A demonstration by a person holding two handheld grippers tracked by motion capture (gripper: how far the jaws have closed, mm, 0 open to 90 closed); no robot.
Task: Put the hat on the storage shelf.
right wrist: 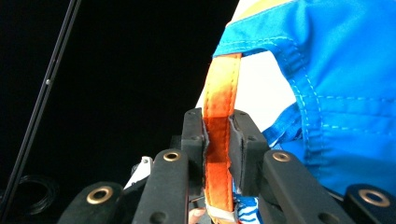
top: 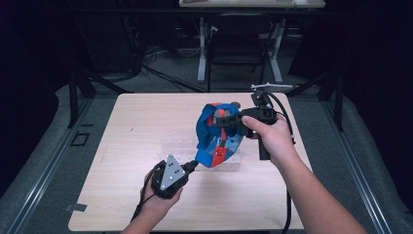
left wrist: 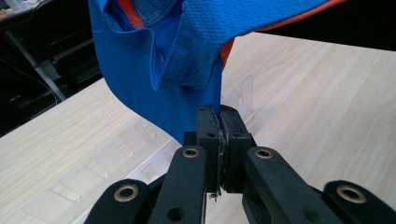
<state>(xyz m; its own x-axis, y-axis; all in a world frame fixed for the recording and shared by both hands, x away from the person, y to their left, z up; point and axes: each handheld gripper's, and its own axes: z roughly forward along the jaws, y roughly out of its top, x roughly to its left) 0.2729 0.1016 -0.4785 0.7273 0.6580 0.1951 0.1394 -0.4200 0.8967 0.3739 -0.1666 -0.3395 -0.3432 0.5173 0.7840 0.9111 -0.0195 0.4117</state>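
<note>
Cap (top: pixel 214 139) held aloft above clear rack (top: pixel 234 163), mid-handling. Left gripper (top: pixel 192 165) clamped on blue edge; right gripper (top: pixel 233 119) clamped on orange strap (right wrist: pixel 218 140). Next, likely: lower onto rack, keeping both grips steady.

The soft cloth cap (top: pixel 216 139) is bright blue with orange-red parts, and its cloth strap (right wrist: pixel 219 140) is orange. Both hand-held grippers have black jaws with little gold rings. The flat wooden table (top: pixel 146 126) is pale tan with thin lines.
</note>
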